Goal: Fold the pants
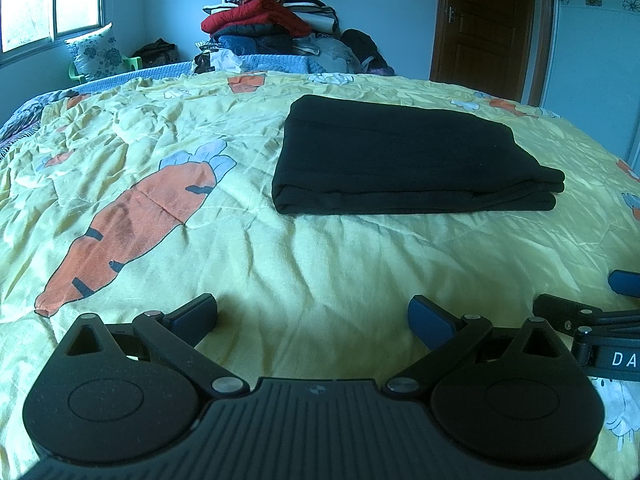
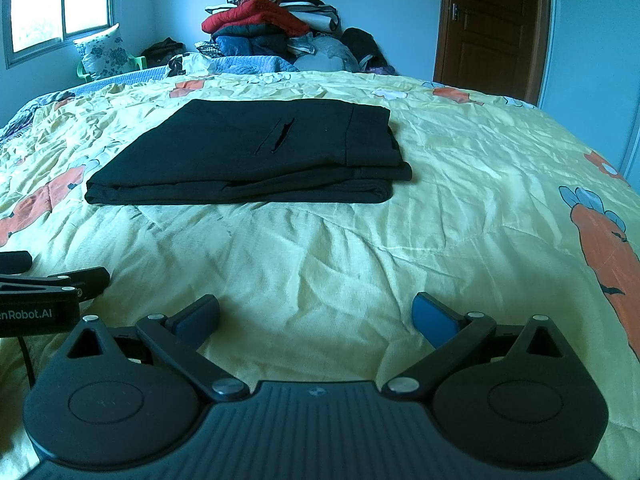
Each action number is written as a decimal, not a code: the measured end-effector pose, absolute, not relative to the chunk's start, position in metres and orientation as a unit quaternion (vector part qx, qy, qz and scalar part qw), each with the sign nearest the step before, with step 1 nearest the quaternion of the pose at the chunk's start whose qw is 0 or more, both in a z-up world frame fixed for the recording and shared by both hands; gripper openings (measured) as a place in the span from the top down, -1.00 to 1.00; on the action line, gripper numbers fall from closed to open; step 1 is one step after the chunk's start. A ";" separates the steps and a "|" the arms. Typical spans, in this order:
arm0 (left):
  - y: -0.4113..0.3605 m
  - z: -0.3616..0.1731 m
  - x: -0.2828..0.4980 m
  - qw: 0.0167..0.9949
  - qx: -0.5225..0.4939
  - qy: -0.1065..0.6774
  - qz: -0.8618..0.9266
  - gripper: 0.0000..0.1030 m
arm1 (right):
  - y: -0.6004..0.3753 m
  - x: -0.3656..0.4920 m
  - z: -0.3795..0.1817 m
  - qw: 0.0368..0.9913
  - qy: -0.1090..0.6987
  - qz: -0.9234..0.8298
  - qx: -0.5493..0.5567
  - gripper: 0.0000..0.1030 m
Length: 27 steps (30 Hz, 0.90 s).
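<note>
The black pants lie folded into a flat rectangular stack on the yellow carrot-print bedspread. In the right wrist view the pants show a pocket slit on top. My left gripper is open, low over the bedspread, well short of the pants, with nothing between its blue pads. My right gripper is open too, just as far back from the pants. Each gripper shows at the edge of the other's view: the right gripper and the left gripper.
A tall heap of clothes and bedding stands beyond the far side of the bed. A brown door is at the back right, a window and a floral pillow at the back left. Wrinkled bedspread lies between the grippers and the pants.
</note>
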<state>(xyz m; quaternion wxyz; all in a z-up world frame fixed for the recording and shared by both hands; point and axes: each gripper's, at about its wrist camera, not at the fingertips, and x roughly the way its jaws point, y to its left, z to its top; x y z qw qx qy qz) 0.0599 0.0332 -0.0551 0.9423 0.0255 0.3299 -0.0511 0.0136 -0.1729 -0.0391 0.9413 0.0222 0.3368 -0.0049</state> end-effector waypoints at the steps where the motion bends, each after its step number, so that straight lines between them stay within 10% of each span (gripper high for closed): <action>1: 0.033 -0.055 0.060 0.942 0.025 0.330 -0.051 -1.00 | -0.173 0.014 -0.039 0.941 0.337 -0.005 0.022 -1.00; 27: 0.034 -0.055 0.059 0.942 0.025 0.330 -0.051 -1.00 | -0.176 0.014 -0.039 0.941 0.336 -0.004 0.022 -1.00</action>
